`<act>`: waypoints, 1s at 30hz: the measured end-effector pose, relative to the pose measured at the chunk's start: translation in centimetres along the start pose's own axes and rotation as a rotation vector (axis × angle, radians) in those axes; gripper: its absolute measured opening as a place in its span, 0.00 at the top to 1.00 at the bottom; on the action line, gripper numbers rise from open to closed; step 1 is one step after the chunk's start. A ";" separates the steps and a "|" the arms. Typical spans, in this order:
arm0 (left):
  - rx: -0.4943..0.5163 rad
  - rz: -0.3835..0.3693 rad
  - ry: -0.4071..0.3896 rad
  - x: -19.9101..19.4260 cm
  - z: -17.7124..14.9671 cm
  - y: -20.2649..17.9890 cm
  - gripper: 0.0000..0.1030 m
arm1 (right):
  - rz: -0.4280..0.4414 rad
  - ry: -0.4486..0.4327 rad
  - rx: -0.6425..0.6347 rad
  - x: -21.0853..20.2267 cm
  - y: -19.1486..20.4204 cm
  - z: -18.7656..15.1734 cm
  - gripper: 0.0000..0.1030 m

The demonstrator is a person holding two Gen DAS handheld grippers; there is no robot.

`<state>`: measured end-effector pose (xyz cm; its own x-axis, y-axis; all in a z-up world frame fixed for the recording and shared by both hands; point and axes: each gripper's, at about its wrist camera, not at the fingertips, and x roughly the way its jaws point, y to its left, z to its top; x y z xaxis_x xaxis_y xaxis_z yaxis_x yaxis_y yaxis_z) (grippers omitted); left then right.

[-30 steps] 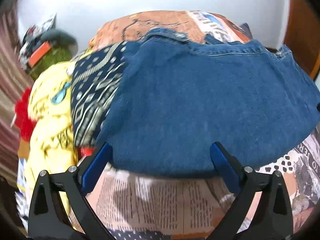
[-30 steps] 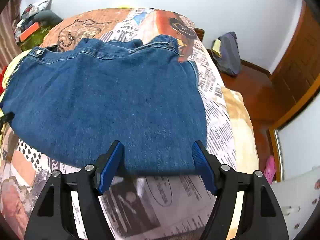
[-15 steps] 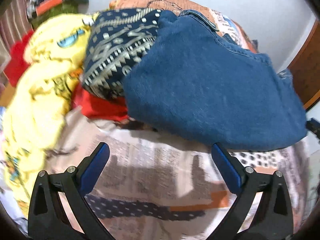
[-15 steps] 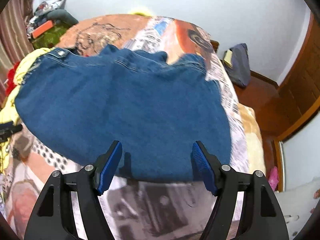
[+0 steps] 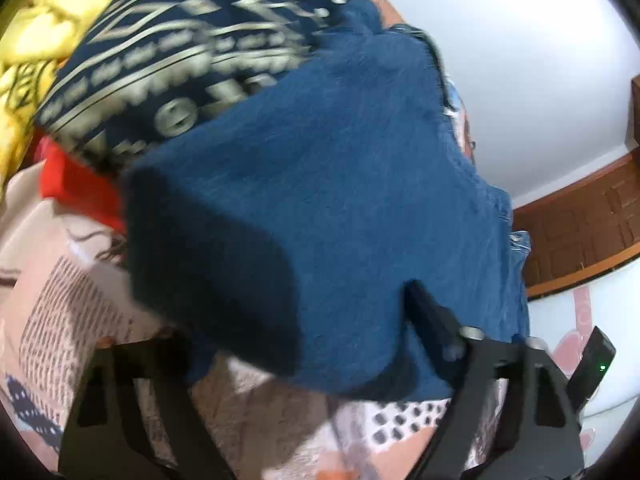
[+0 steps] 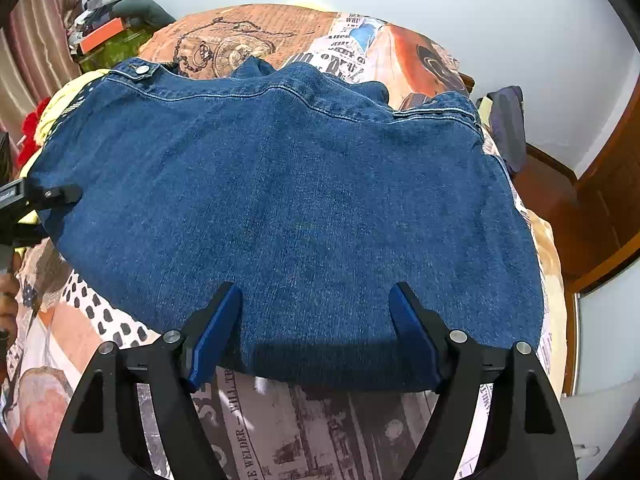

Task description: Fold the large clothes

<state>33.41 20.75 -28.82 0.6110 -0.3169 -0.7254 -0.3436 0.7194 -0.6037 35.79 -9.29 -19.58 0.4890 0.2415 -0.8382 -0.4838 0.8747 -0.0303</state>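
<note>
Denim garment (image 6: 288, 200) spread on the bed (image 6: 320, 432), waistband and metal button (image 6: 141, 69) at the far edge, near fold edge lying between the right gripper (image 6: 316, 328) fingers.

Right fingers spread wide, nothing pinched; the denim edge sits in the gap, cloth over the lower part of both blue pads.

Left gripper (image 5: 288, 332): view blurred, denim (image 5: 320, 200) draped over the gap and hiding the left-hand finger. Cannot tell whether it is clamped on cloth. In the right view, its finger (image 6: 60, 193) appears at the garment's left corner.

Beyond the left fingers: a navy patterned cloth (image 5: 180, 52), yellow cloth (image 5: 28, 40), red cloth (image 5: 80, 192), touching the denim's side.

Step judged: taking hold of the near edge for the next fold.
- Seat the edge deep between the pads before closing, catching all layers.
- Match both holds so the fold line stays straight.
- Lift clear of the neighbouring pile; it could drag along.
</note>
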 end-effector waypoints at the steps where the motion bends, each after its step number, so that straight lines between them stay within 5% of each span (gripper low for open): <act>1: 0.008 0.009 -0.002 -0.1 0.0 -0.5 0.35 | 0.001 0.000 0.000 0.0 0.0 0.0 0.27; 6: 0.120 0.037 -0.087 -3.1 -0.3 -4.0 0.56 | 0.001 -0.004 0.002 0.0 0.2 0.0 0.27; 12: 0.238 -0.074 -0.214 -6.4 1.2 -7.5 0.56 | -0.003 -0.005 0.003 0.1 0.3 0.0 0.27; 19: 0.029 0.043 -0.140 -1.3 3.7 -3.7 0.49 | 0.007 0.011 0.021 -0.3 0.1 0.0 0.27; 23: -0.022 0.038 -0.127 -1.1 3.9 -2.9 0.69 | 0.007 0.027 0.027 -0.7 -0.1 0.1 0.27; 30: 0.289 0.017 -0.290 -8.0 3.2 -13.0 0.78 | 0.029 -0.011 0.060 -2.3 0.3 2.4 0.27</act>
<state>35.30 15.87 -14.11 0.7967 -0.1456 -0.5866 -0.1664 0.8802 -0.4445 36.28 -8.51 -16.38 0.4836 0.2718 -0.8320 -0.4537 0.8907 0.0273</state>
